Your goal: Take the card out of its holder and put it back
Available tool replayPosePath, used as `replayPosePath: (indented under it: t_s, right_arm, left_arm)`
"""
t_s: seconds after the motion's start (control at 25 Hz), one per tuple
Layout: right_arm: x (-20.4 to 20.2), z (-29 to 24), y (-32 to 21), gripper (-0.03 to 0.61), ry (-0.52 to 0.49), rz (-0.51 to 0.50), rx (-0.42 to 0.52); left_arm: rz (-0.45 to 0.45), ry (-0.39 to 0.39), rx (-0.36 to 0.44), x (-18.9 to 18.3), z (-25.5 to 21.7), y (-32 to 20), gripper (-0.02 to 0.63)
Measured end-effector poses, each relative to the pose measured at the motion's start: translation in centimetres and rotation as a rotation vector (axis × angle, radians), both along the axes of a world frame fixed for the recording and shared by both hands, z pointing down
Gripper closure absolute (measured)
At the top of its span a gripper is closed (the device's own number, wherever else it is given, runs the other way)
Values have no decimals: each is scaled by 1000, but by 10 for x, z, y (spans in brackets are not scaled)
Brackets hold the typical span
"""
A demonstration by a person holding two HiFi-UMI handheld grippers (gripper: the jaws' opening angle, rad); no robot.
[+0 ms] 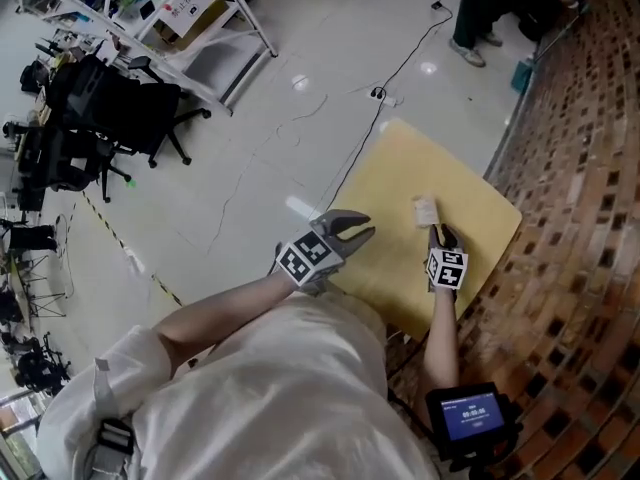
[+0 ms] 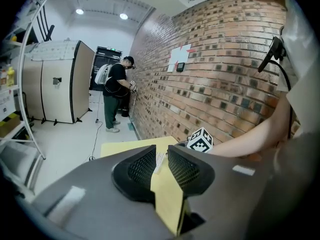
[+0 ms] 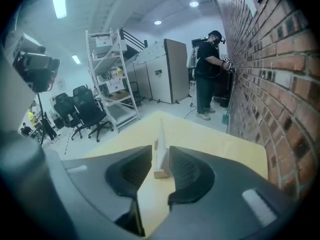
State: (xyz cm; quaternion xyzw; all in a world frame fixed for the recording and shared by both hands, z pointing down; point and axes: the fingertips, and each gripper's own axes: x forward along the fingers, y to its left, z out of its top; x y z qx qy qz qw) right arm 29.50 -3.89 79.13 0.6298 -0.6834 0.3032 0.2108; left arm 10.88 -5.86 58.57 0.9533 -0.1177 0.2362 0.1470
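A white card [image 1: 426, 209] stands upright in a small wooden holder [image 3: 161, 173] on the yellow table [image 1: 395, 173], near its right side. My right gripper [image 1: 441, 238] reaches it from the near side. In the right gripper view the card [image 3: 161, 141] rises edge-on between the two jaws, close to the right one; the gap is wider than the card and the pads do not press it. My left gripper [image 1: 352, 230] hovers over the table's left edge, jaws a little apart with nothing between them [image 2: 161, 156].
A brick wall [image 1: 580, 168] runs along the table's right side. A person [image 3: 207, 74] stands at that wall farther off. A shelf rack [image 1: 170, 28] and black office chairs [image 1: 100, 108] stand on the floor to the left, and a cable [image 1: 380, 118] lies there.
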Motion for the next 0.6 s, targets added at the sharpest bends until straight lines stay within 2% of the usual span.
replayPosePath:
  t_s: [0.16,0.44,0.56,0.6]
  right_arm:
    - [4,30,-11,479,-8,-16,-35]
    - [3,38,-20,480,-16,-10,-45]
    - [0,39,-24,494,-28,-22,-48]
    - [-2,39,-24,523,-35,-29,-48]
  left_arm:
    - [-12,-26,-9,1,13,-5,517]
    - [-31,-43,-3,-13,4,-10,517]
    - [-45,-50,-5,-18,5,-14,517]
    - [-49,-50,-2,-20,4,-16,517]
